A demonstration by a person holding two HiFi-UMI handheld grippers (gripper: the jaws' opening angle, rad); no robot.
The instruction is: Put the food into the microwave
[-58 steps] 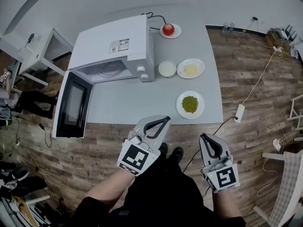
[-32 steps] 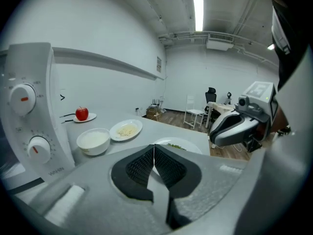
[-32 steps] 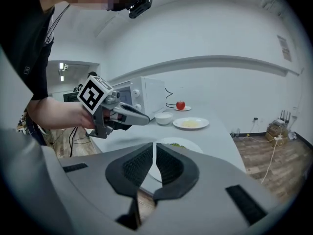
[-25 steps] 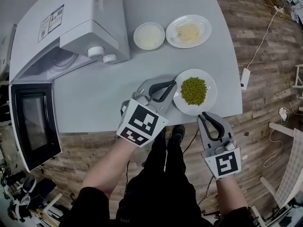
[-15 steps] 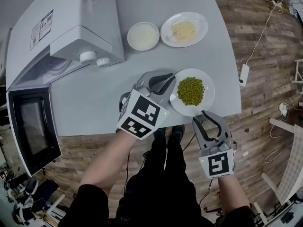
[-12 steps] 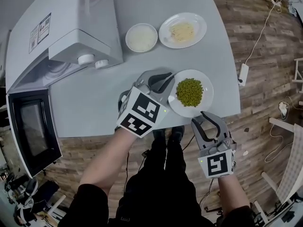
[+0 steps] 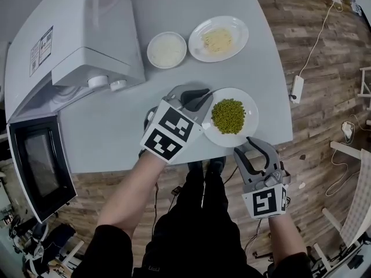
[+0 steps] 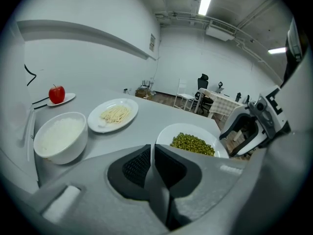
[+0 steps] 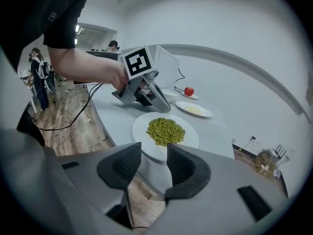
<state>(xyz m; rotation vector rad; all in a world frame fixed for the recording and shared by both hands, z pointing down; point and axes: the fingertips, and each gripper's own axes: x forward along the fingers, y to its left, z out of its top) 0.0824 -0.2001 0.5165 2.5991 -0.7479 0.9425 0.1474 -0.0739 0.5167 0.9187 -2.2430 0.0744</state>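
Food: a mound of green peas (image 7: 228, 116) on a round white plate (image 7: 249, 126), set on the grey table (image 7: 116, 138) right at its near edge.
Right gripper (image 7: 244, 145): its jaws have just been opening and now stand wide apart. The pads are bare and nothing is pinched.
Plate from the right gripper: straight ahead, just beyond the tips. The near rim lines up with the gap between the jaws, but the pads are not pressing on it.
Left gripper (image 7: 203, 99): clenched, pads together with nothing between them. Its tips are at the plate's left rim, and I can't tell whether they touch it or sit just beside it.
Nearer hand: both are close. The left is at the side rim but closed, so the right looks like the one ready to bite.
Plate's shape: round, so it has no long axis to match, only a thin flat rim. The right jaws stand side by side across that rim. I'd guess the wrist must roll so one pad goes over it and one under.
White microwave oven (image 7: 75, 39): well apart, out past the left gripper on the far side from the plate. Its dark-windowed door (image 7: 40, 167) is swung open.
Other dishes: a white bowl (image 7: 149, 54) and a white plate of pale noodles (image 7: 239, 30) lie beyond the peas, clear of both grippers.
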